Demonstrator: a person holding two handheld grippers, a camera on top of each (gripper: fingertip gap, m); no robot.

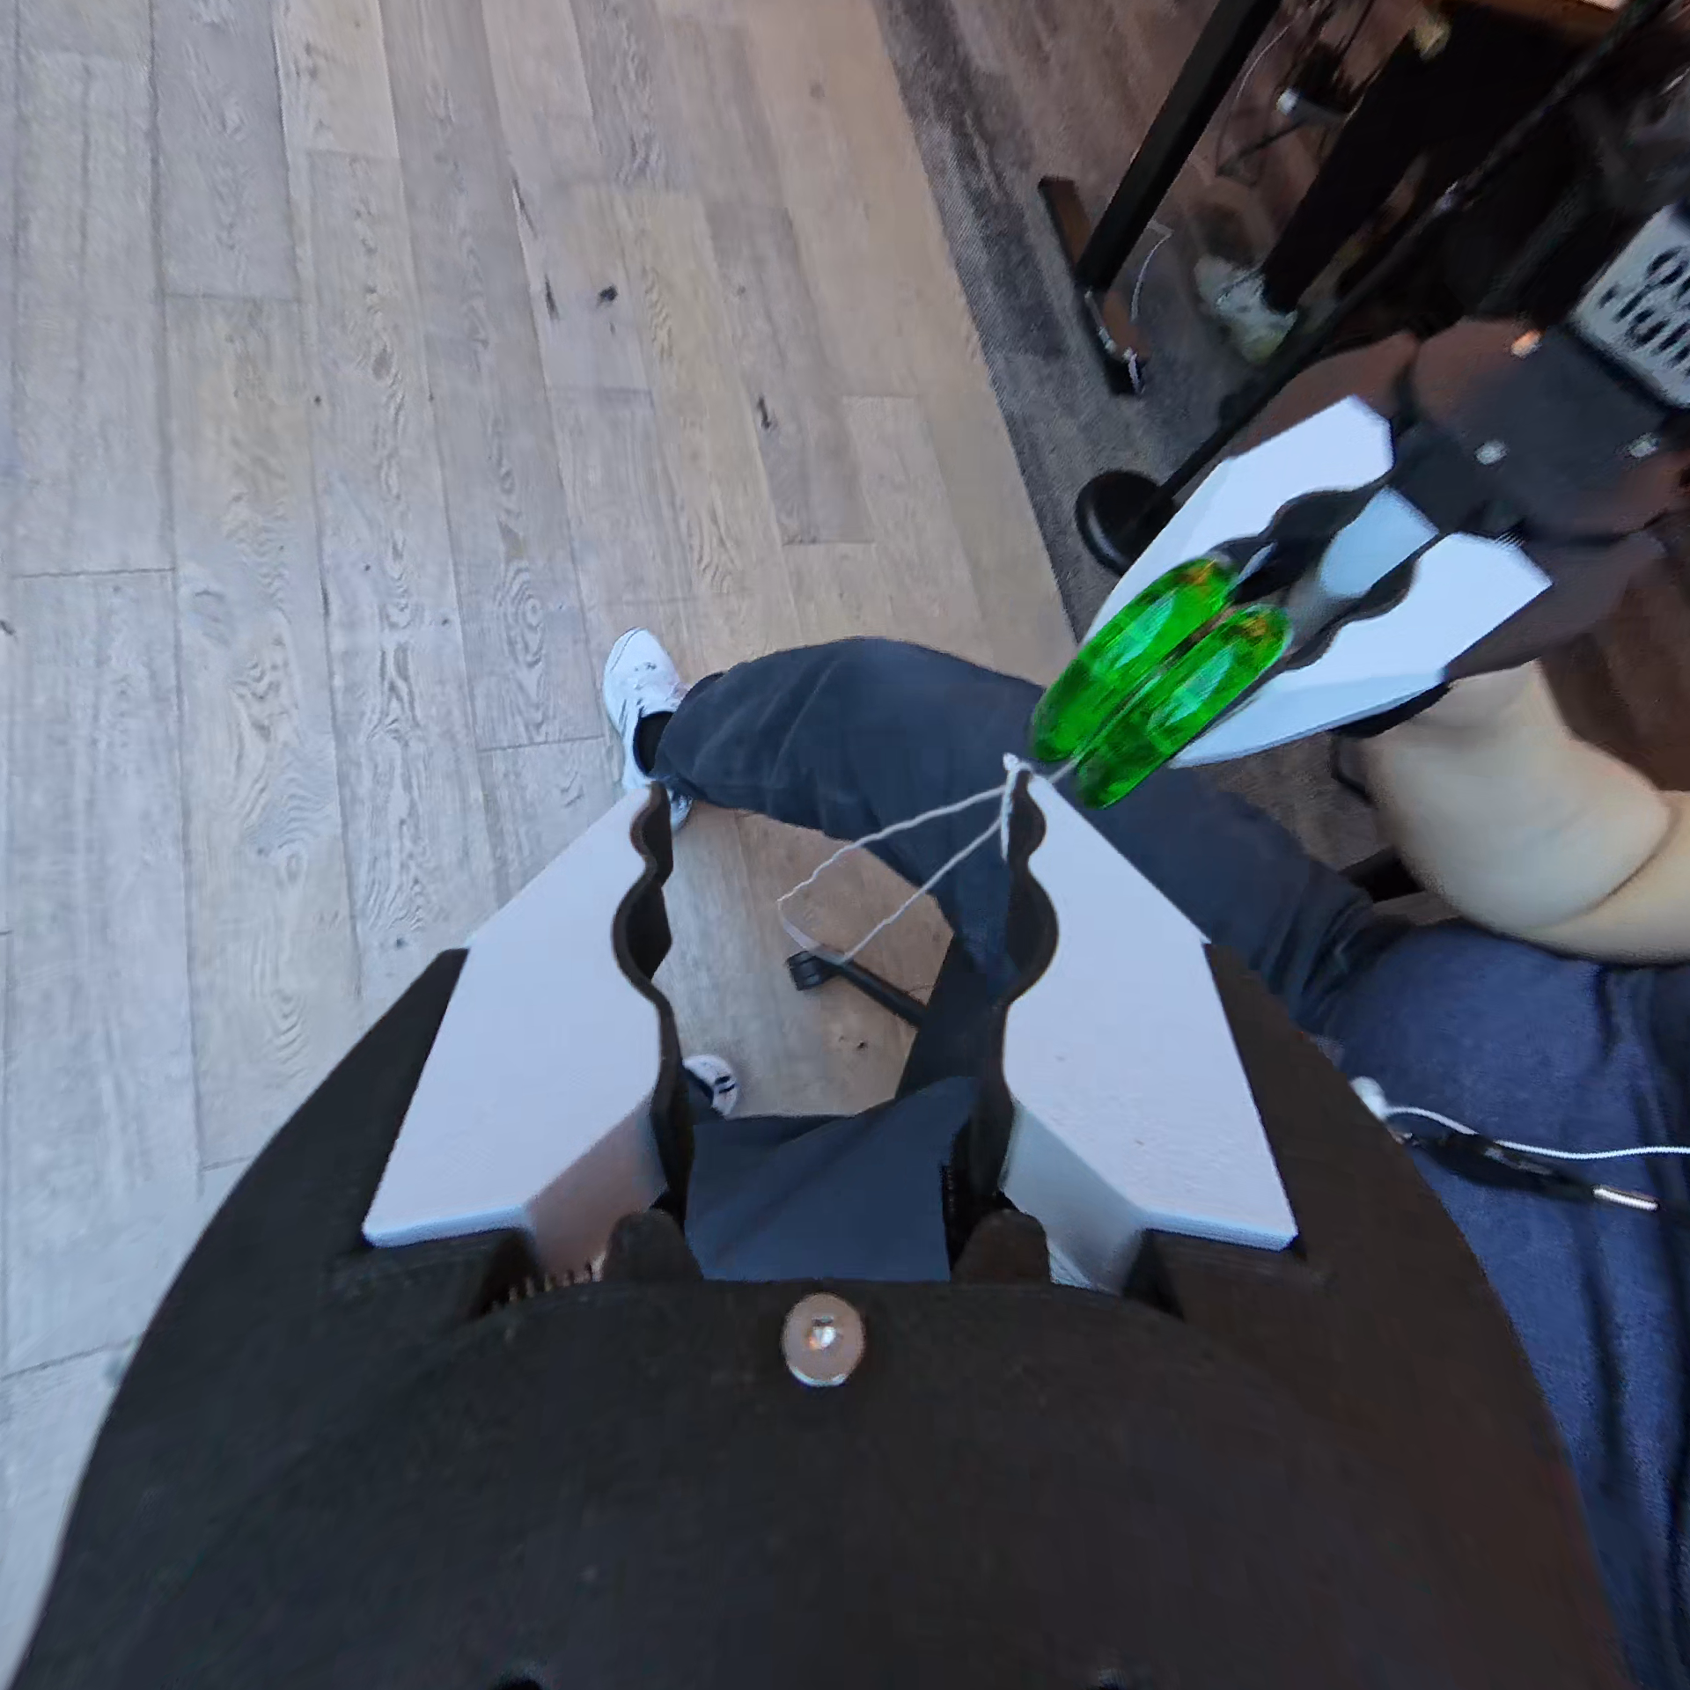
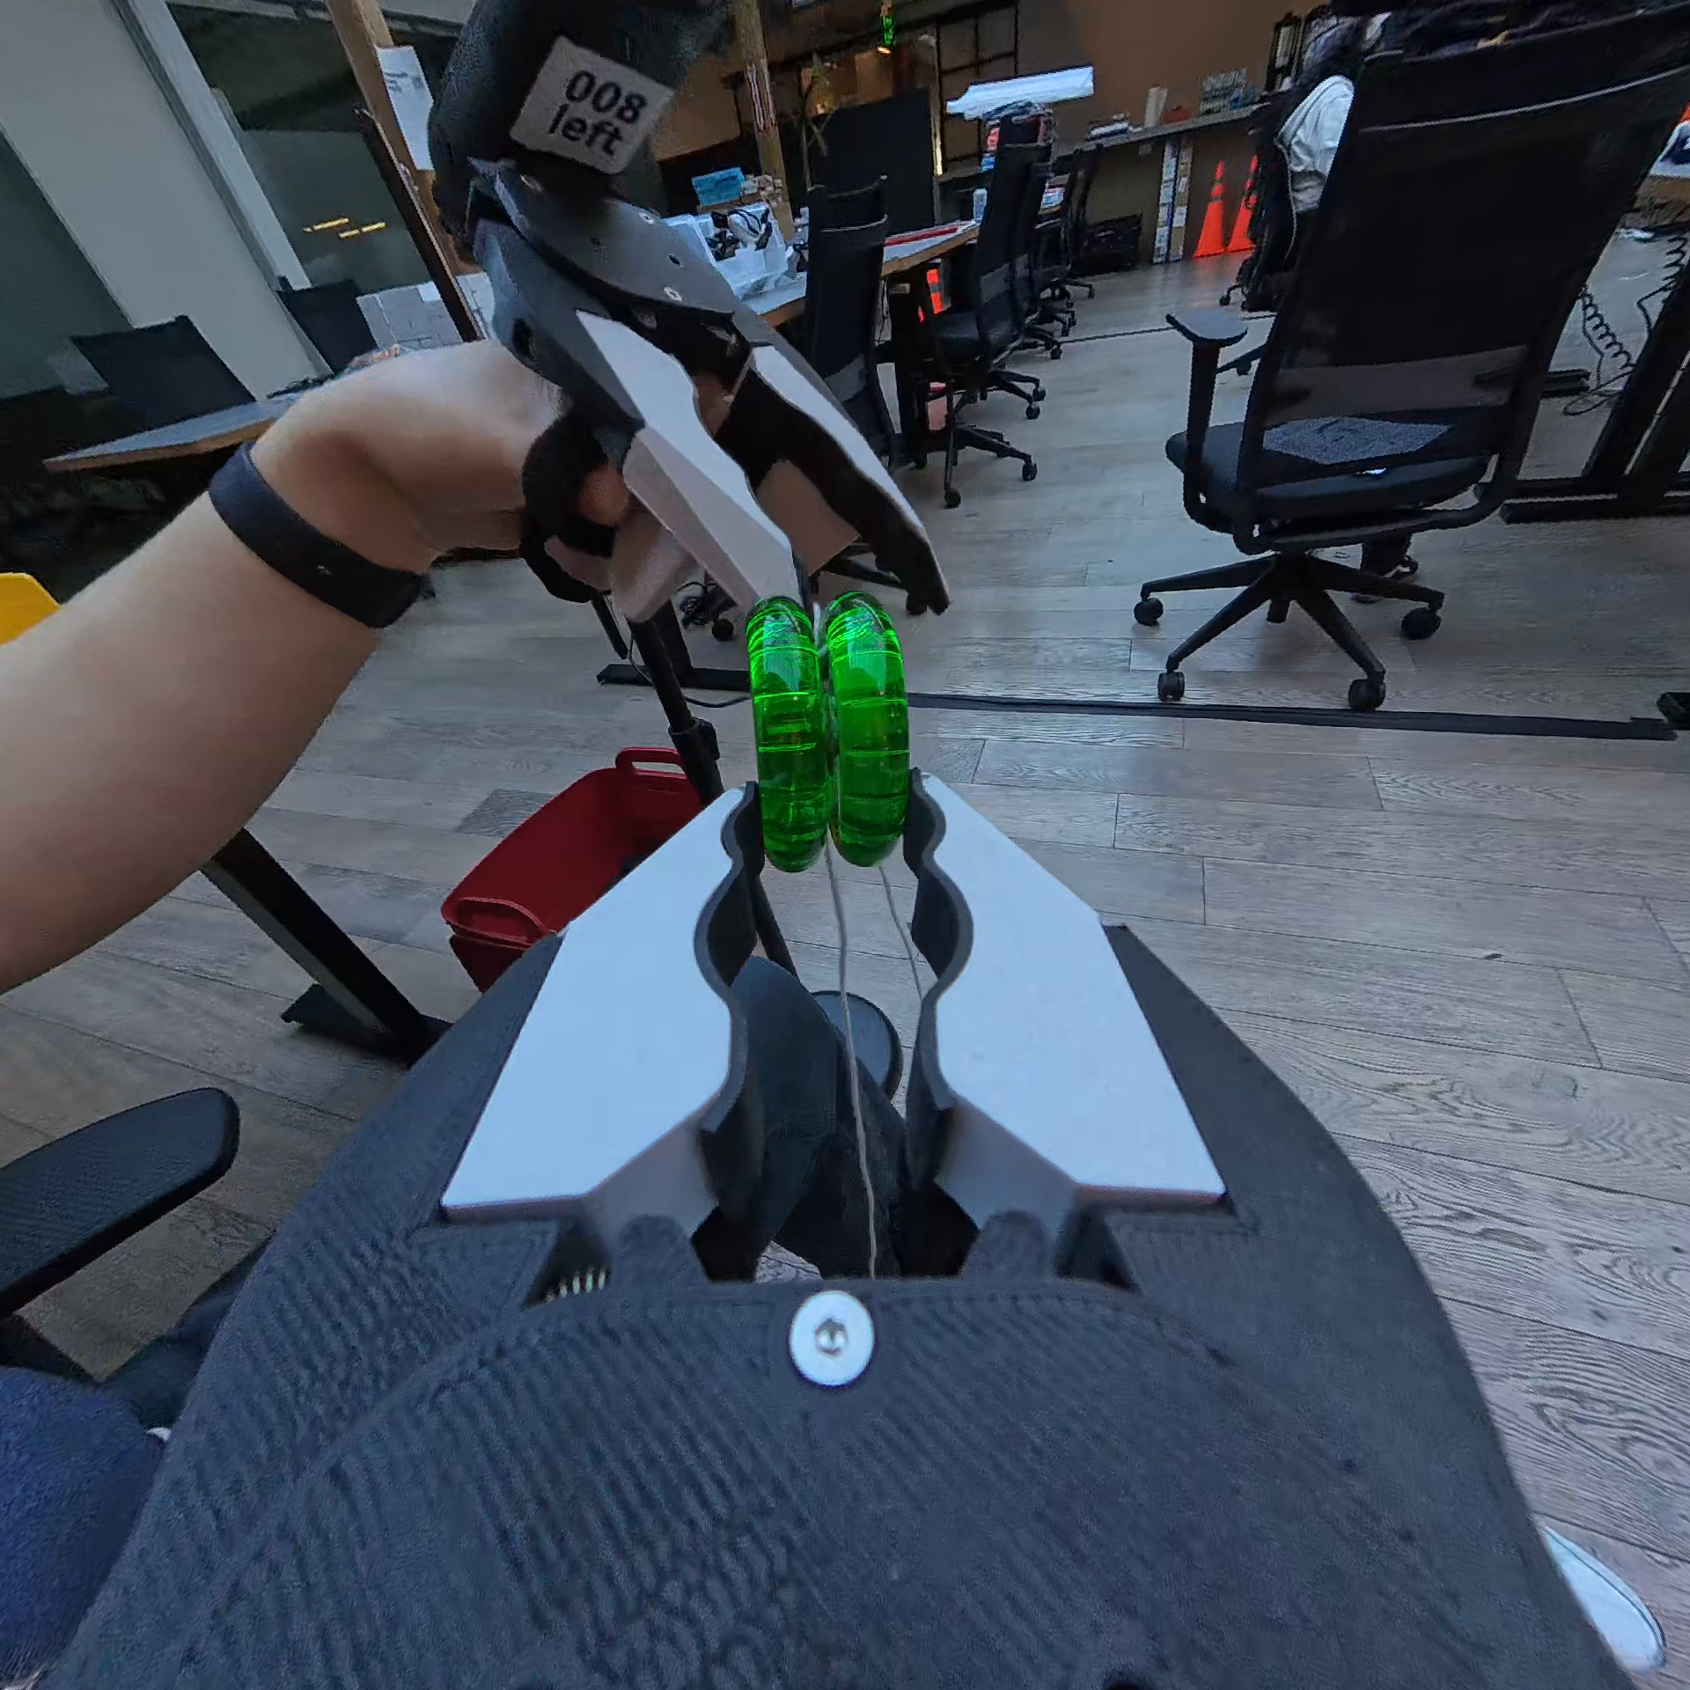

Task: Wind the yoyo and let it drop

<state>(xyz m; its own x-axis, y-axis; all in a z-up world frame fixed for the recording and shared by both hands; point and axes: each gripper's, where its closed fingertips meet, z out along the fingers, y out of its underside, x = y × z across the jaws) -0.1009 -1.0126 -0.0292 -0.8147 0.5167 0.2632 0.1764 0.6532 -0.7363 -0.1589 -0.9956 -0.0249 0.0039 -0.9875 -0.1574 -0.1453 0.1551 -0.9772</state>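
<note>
1. Our right gripper (image 2: 830, 814), the black one with white finger plates and wavy black pads, is clamped on the translucent green plastic yoyo (image 2: 828, 732). One tip presses each outer face of the two discs, so the yoyo sits edge-up right at the fingertips, held in the air above the pale wood-plank floor (image 2: 1280, 869).

2. Our left gripper (image 1: 841, 814) is released, its jaws standing wide apart with nothing between them. In the right wrist view it comes down from the upper left, tips just above the top of the yoyo. One tip looks like it's touching the rim, but we can't tell for sure.

3. The thin white string (image 1: 914, 860) comes out of the gap between the discs. In the left wrist view there's a little knot right beside the tip of one left finger, and from there it sags into a loose loop. Whether it's actually hooked on that finger, we can't tell. In the right wrist view two strands hang down from the yoyo between our right fingers.

4. Below everything we see our legs in dark blue trousers (image 1: 869, 732) and a white sneaker (image 1: 640, 695).

5. Around us: a red plastic bin (image 2: 567, 869) on the floor and a black mesh office chair (image 2: 1372, 411) off to the right.
</note>
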